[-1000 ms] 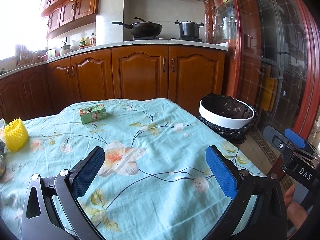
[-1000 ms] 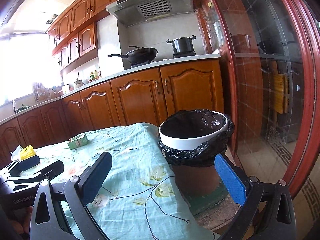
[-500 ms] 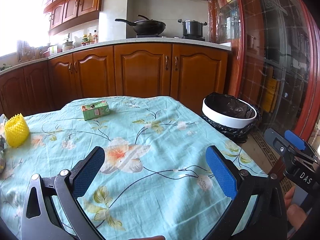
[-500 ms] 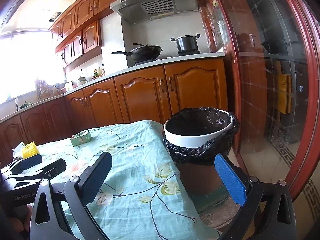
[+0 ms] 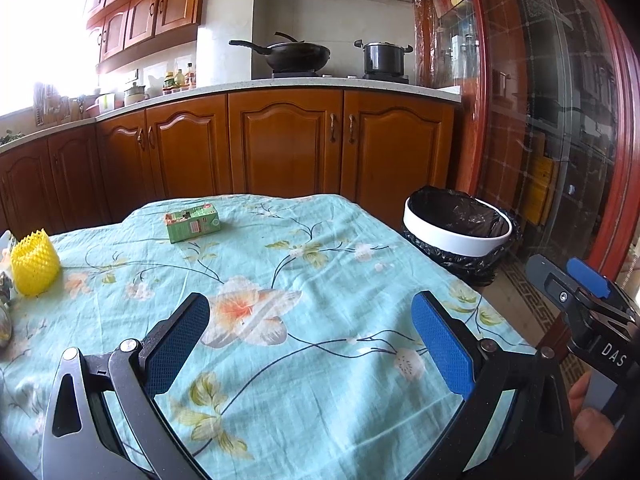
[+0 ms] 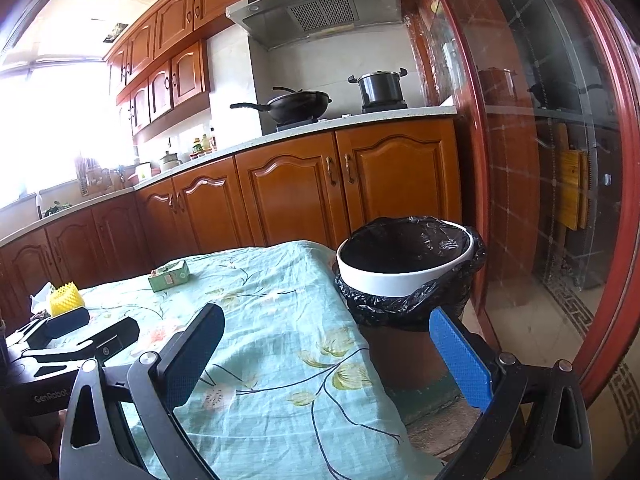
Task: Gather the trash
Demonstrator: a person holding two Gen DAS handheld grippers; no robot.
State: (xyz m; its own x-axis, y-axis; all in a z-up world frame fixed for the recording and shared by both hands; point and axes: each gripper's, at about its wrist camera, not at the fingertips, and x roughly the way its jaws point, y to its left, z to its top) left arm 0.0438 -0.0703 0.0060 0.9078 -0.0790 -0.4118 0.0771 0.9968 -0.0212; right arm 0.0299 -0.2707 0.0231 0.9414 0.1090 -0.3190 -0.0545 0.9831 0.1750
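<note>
A green carton (image 5: 192, 223) lies on the floral tablecloth (image 5: 280, 320) near the far edge; it also shows in the right wrist view (image 6: 169, 276). A yellow foam net (image 5: 34, 263) stands at the left; it also shows in the right wrist view (image 6: 66, 299). A white-rimmed bin with a black bag (image 5: 456, 228) stands on the floor right of the table and close ahead in the right wrist view (image 6: 404, 268). My left gripper (image 5: 310, 344) is open and empty over the near table. My right gripper (image 6: 326, 356) is open and empty at the table's right edge, near the bin.
Wooden kitchen cabinets (image 5: 280, 148) run behind the table, with a wok (image 5: 296, 54) and a pot (image 5: 384, 58) on the stove. A glass door with a red frame (image 6: 560, 160) stands at the right. A shiny object (image 5: 4, 322) sits at the table's left edge.
Both views have tilted slightly upward; the table and bin sit a little lower in frame. Both grippers stay open and empty.
</note>
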